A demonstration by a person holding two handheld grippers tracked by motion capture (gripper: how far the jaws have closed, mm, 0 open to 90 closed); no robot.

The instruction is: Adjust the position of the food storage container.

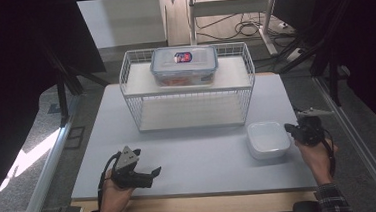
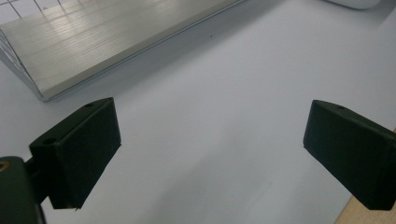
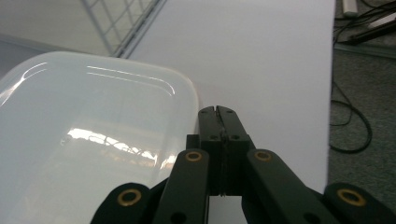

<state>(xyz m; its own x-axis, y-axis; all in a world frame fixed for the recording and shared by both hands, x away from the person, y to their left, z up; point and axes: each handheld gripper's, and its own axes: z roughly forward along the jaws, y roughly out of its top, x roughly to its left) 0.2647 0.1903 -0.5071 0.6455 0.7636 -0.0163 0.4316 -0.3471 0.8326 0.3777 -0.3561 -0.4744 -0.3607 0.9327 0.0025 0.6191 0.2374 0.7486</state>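
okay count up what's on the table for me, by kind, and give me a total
Wire rack: 1
Lidded box with blue clips, on the rack's top shelf: 1
White tub, on the table beside the rack: 1
Total: 3

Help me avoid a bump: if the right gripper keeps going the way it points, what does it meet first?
Probably the white plastic container: the right gripper, jaws shut, points along its right edge, so it may graze the rim or slip past over the bare tabletop. Depth is unclear.
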